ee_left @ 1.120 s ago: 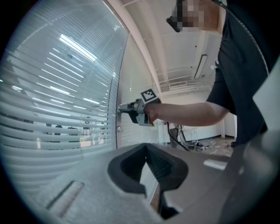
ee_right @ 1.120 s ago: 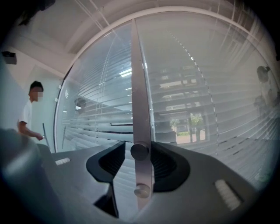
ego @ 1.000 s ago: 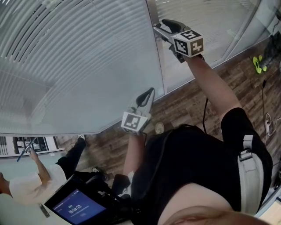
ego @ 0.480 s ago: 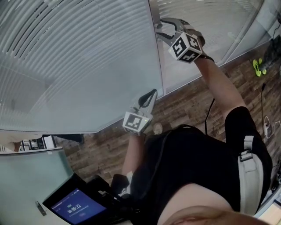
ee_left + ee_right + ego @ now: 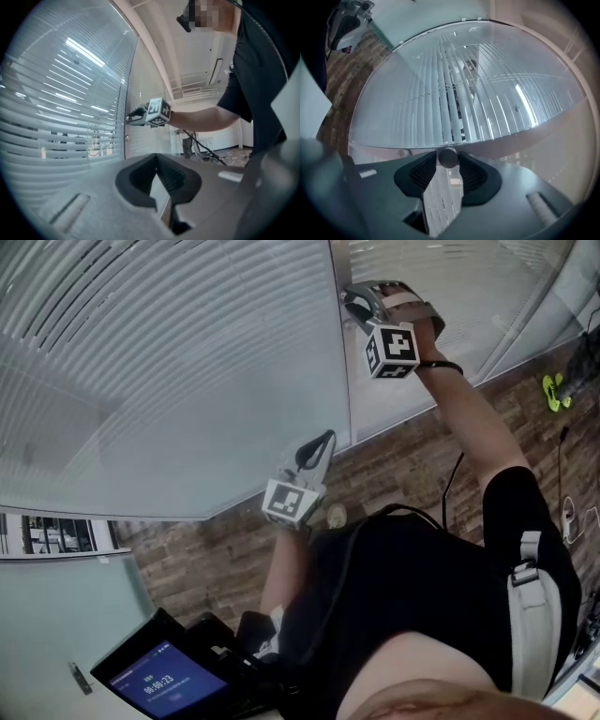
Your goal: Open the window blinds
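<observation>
White slatted blinds (image 5: pixel 169 362) hang behind glass, with an upright frame post (image 5: pixel 339 352) beside them. In the right gripper view a small round grey knob (image 5: pixel 448 158) sits between my right gripper's pads, in front of the blinds (image 5: pixel 464 103). My right gripper (image 5: pixel 352 298) is raised to the post; its jaws have just been closing and now press on the knob. The left gripper view shows it from the side (image 5: pixel 133 115). My left gripper (image 5: pixel 319 442) is held lower, pointing at the glass, shut and holding nothing (image 5: pixel 157 157).
A dark wood floor (image 5: pixel 394 465) runs along the foot of the glass. A tablet with a lit screen (image 5: pixel 159 681) sits at the lower left. Cables (image 5: pixel 450 474) and a green object (image 5: pixel 553 390) lie on the floor at the right.
My right gripper has rolled about its own axis, sunk a little and closed round the knob. The left gripper has stayed put. A person at the lower left has left the view.
</observation>
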